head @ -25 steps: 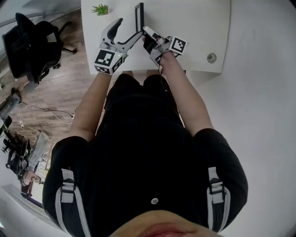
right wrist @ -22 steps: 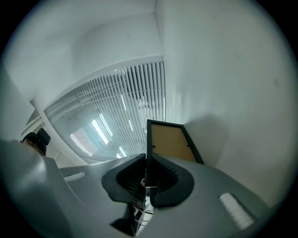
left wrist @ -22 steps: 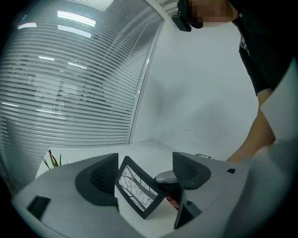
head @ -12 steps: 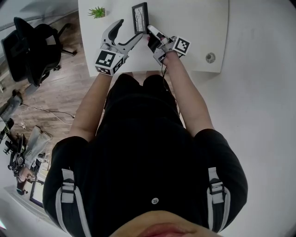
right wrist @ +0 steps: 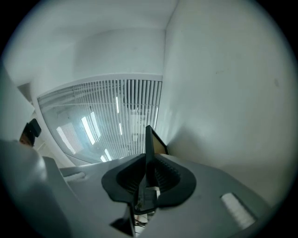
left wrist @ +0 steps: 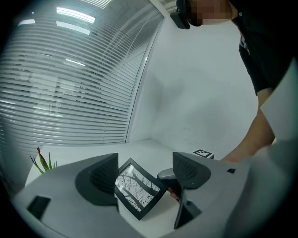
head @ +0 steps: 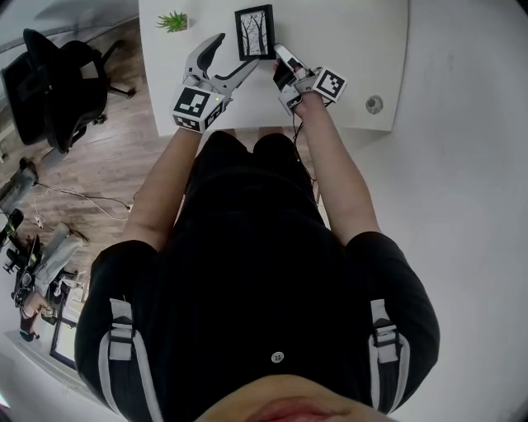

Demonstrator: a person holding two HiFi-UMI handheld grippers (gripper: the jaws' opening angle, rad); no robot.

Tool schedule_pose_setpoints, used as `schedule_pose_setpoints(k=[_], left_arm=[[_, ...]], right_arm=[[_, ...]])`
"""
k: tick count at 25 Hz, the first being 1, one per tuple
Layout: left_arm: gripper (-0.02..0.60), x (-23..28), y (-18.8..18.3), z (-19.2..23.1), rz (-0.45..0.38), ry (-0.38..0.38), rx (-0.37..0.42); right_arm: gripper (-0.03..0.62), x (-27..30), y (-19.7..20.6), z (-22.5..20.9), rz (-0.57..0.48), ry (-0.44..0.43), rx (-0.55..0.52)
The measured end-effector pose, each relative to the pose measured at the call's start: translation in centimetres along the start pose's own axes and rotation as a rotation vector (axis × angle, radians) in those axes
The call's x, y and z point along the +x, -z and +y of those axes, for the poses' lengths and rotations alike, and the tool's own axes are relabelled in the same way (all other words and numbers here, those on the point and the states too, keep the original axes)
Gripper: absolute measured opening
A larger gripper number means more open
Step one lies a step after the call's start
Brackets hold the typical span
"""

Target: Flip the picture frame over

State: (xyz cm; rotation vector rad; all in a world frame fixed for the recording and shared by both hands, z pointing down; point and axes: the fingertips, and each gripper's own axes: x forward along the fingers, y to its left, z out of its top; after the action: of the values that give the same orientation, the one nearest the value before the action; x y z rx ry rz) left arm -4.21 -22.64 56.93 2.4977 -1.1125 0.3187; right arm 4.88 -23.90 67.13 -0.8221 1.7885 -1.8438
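A white table fills the top of the head view. A small plant stands near its far left corner and a round fitting is set into it at the right. Left of the table lies a wood floor with a black chair on it. The left gripper view shows blinds along one side of the room and a plain white wall.

The frame is over the table between the plant and the right gripper, its tree picture turned up toward the head camera. The right gripper pinches the frame's right edge, which runs edge-on between the pressed pads. The left gripper has its jaws spread wide and grips nothing. Its lower tip is just beside the frame's near left corner, and in its own view the frame sits beyond the gap.

The person's body hides the table's near edge, and the top of the head view cuts off its far edge. No view settles whether the frame rests flat on the table or is tilted off it. The right gripper view gives only a thin dark edge of the frame and none of the picture. Clutter on the floor at lower left is too small to make out.
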Motion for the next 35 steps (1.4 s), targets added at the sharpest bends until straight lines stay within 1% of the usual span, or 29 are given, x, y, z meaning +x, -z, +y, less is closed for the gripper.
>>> schedule_pose_setpoints(k=[2, 5, 8, 14, 19, 24, 27, 31, 35], left_arm=[[0.368, -0.1, 0.1, 0.0, 0.009, -0.001, 0.001], [0.368, -0.1, -0.1, 0.1, -0.008, -0.005, 0.001], [0.368, -0.4, 0.0, 0.3, -0.006, -0.008, -0.001], [0.368, -0.8, -0.6, 0.3, -0.02, -0.013, 0.002], [0.367, -1.6, -0.7, 0.4, -0.013, -0.012, 0.007], [0.367, -3.0, -1.8, 0.3, -0.034, -0.021, 0.027], [0.367, -4.2, -2.7, 0.3, -0.041, -0.032, 0.031], [0.367, -5.5, -4.6, 0.5, -0.068, -0.052, 0.032], [0.367, -6.7, -6.2, -0.1, -0.088, -0.04, 0.053]], right_arm=[[0.055, -0.2, -0.2, -0.4, 0.0, 0.026, -0.031], [0.058, -0.4, -0.4, -0.9, -0.001, 0.049, -0.052], [0.075, -0.7, -0.5, -1.5, -0.005, 0.106, -0.082], [0.077, -1.2, -0.9, -1.6, -0.027, 0.16, -0.119], [0.077, -1.2, -0.7, 0.0, -0.016, 0.153, -0.152], [0.077, -1.4, -0.4, 3.2, 0.011, 0.121, -0.214], [0.077, -1.5, 0.3, 5.7, 0.052, 0.106, -0.313], [0.077, -1.7, 0.7, 8.5, 0.087, 0.126, -0.498], [0.089, -2.1, 1.7, 11.5, 0.127, 0.134, -0.704]])
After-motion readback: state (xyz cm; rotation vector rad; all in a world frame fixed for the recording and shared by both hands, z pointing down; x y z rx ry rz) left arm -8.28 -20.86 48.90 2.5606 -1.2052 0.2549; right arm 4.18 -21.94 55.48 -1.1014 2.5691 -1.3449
